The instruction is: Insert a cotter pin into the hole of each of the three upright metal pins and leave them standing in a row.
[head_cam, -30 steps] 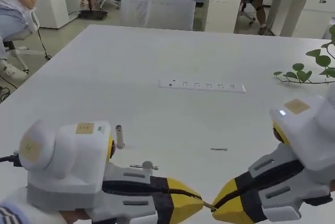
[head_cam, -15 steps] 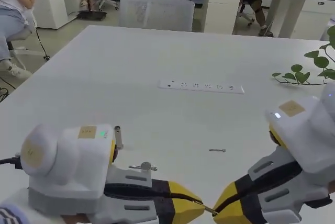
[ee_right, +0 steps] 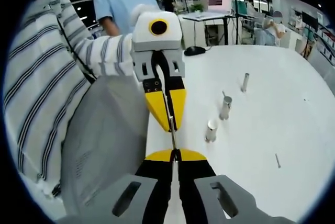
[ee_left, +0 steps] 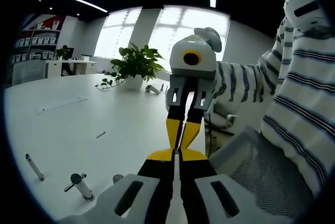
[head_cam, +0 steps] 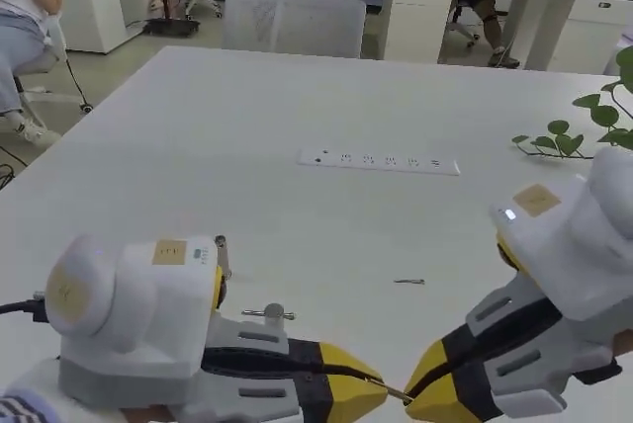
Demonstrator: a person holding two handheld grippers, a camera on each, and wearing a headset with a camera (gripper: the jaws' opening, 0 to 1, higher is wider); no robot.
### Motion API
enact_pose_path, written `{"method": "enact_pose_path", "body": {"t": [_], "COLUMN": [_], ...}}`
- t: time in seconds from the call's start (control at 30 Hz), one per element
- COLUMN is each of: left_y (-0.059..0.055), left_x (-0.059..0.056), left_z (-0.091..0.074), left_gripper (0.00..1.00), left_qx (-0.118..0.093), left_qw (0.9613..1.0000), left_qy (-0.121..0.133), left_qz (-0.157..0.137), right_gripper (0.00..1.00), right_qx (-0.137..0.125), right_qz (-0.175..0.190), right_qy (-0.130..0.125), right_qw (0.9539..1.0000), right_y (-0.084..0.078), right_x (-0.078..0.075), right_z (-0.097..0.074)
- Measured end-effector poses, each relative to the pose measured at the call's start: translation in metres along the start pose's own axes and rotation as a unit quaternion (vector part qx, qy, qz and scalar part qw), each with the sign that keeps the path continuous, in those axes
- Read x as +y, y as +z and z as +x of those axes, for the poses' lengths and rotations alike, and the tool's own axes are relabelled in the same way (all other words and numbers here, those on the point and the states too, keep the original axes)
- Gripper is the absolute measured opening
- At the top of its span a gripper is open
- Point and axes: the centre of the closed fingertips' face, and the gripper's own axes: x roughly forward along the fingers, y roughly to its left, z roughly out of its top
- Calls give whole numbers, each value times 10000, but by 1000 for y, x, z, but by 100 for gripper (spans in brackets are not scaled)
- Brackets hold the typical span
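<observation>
L yellow-tipped gripper [head_cam: 381,395]: jaws closed, near side of long white power strip [head_cam: 381,161]. Btw them stand thin grey metal pins [head_cam: 225,257], one w/ a cotter pin [head_cam: 255,314] thru it. Small loose cotter pin [head_cam: 410,282] lies closer to the strip. R yellow-tipped gripper [head_cam: 407,401] pinches a thin wire pin [ee_right: 171,139].

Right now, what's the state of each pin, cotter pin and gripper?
left gripper: shut on held cotter pin
right gripper: shut on its other end
held cotter pin: in the air between both tips
near metal pin: upright, no cotter seen
middle metal pin: upright, cotter through top
far metal pin: upright, no cotter seen
loose cotter pin: lying flat, untouched
</observation>
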Motion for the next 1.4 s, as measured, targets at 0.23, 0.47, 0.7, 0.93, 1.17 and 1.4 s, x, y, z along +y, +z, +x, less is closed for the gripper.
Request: {"method": "enact_pose_path", "body": {"t": [0.23, 0.47, 0.7, 0.93, 1.17, 1.4], "left_y": [8, 12, 15, 15, 14, 10], "left_x": [-3, -4, -4, -3, -3, -4], "left_z": [-4, -5, -7, -9, -9, -9], "left_gripper": [0, 0, 0, 0, 0, 0], "left_qx": [-225, -311, -392, -388, -391, -299], "left_qw": [9997, 9993, 9989, 9990, 9989, 9993], "left_qy": [-58, -91, -98, -89, -98, -118], "left_qz": [-97, -179, -218, -218, -246, -204], "right_gripper": [4, 5, 6, 5, 5, 4], "right_qx": [-307, -558, -864, -998, -1060, -956], "right_qz": [63, 223, 389, 481, 420, 370], "right_qy": [118, 205, 311, 318, 300, 298], "right_qw": [9994, 9980, 9950, 9933, 9930, 9943], "right_y": [7, 11, 15, 19, 22, 20], "right_x": [3, 6, 3, 3, 5, 8], "right_z": [-4, -6, -11, -13, -15, -13]}}
